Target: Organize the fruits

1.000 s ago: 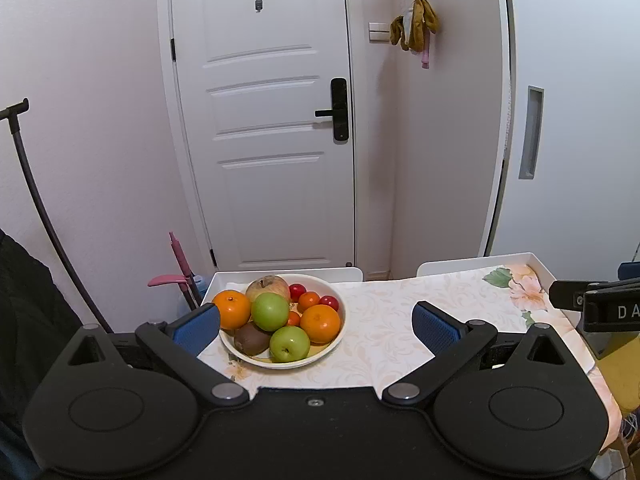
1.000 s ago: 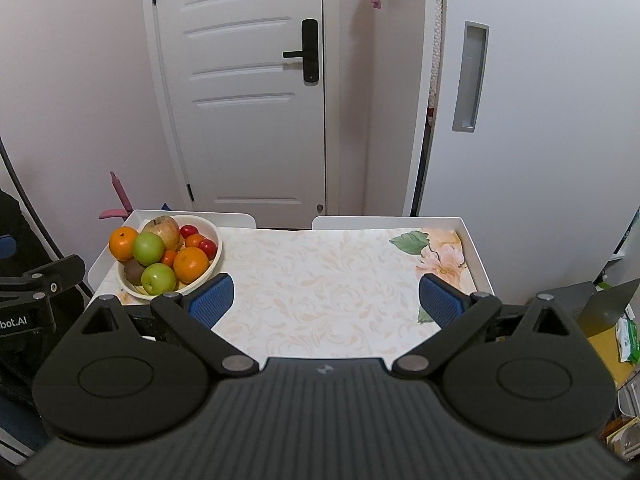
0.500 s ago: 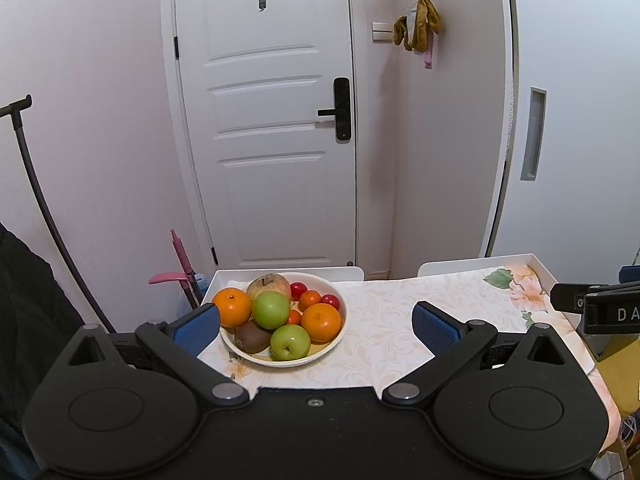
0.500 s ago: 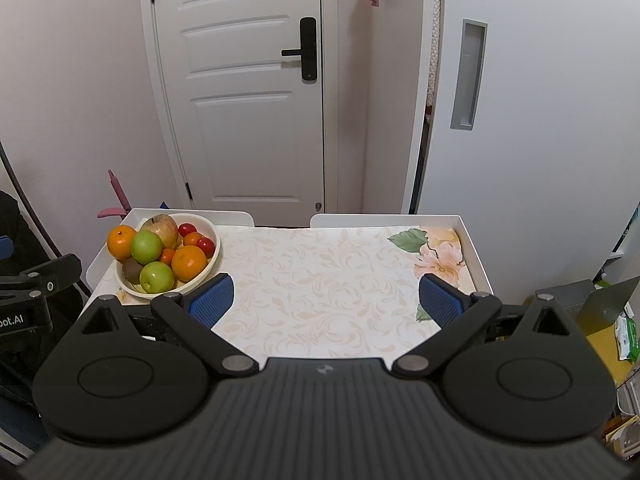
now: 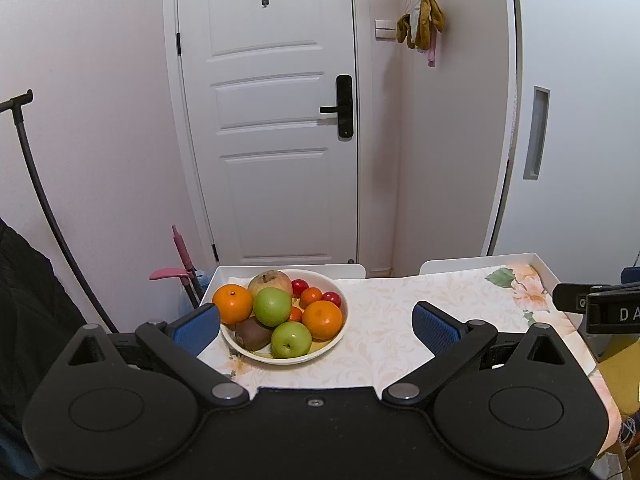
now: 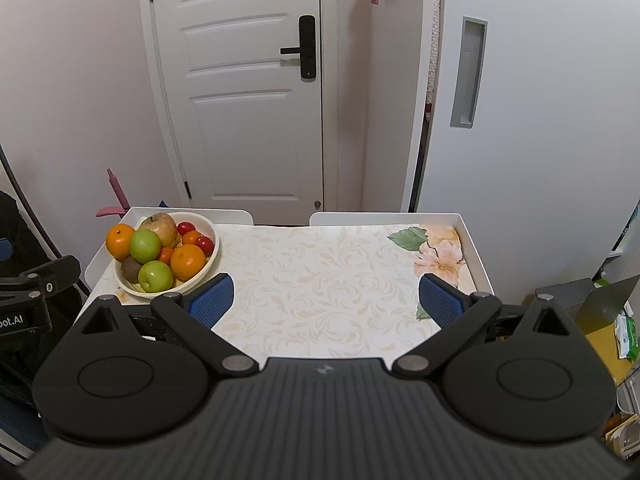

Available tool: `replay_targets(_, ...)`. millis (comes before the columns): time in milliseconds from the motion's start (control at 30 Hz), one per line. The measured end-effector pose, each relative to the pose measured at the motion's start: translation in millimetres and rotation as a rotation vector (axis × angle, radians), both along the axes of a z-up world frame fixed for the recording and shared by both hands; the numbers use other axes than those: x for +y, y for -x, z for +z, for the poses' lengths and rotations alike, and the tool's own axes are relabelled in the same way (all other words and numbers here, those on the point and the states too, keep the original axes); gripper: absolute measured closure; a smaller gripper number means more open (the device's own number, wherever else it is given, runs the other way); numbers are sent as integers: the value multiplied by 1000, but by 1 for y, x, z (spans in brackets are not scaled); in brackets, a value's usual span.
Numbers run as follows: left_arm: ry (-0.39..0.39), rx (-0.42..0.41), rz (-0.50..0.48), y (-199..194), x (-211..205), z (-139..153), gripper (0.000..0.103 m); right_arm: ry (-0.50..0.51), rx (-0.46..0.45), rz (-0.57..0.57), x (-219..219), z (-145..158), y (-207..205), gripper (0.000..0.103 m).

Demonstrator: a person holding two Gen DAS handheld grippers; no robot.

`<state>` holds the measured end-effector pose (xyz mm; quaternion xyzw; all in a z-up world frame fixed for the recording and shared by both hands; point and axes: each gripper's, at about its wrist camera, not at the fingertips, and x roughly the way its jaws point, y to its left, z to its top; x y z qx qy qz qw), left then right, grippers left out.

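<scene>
Left tool [image 5: 316,322]: jaws spread wide, nothing between the blue pads [image 5: 196,326]. It hovers low at the near edge of the surface [image 5: 400,320], and the bowl [image 5: 340,338] sits just ahead, near the left pad.

Right tool [image 6: 326,296]: equally wide open and empty, held over the bare middle of the patterned cloth [image 6: 320,272], well apart from the fruit.

Bowl contents, seen from the left tool: two oranges [image 5: 322,319], one at the left rim and one at front right; two green apples [image 5: 291,339], one high in the pile and one at the front; a brownish apple [image 5: 270,282] at the back; a kiwi [image 5: 253,333] low at front left; several small red and orange tomatoes [image 5: 331,299] tucked behind and between. The fruit is heaped and touching, with the upper pieces resting on the lower.

Handling judgement: apples and oranges are probably firm, round and smooth, and likely to roll or slip, so grip across the widest part. The kiwi is softer (close gently). The tomatoes are small and easily crushed. Lifting a low piece may shift the pile, so take top pieces first.

No second container is visible, so the sorting destination is unclear.
</scene>
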<state>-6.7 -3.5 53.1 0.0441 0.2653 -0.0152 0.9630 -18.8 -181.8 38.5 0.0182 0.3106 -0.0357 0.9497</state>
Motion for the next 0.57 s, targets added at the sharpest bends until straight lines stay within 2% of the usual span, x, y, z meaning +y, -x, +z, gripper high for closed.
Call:
replay_targets(133,23,4,6,-1,2,-1,0,-2,1,0,0,0,0,0)
replay_targets(333,-6,-7,19,-2,1,-2,0,-2,1,-1,0,-1,-1,0)
replay_targets(567,10,-8,11,-5,4,-2,0,-4,3,-1,2,-2,-3,0)
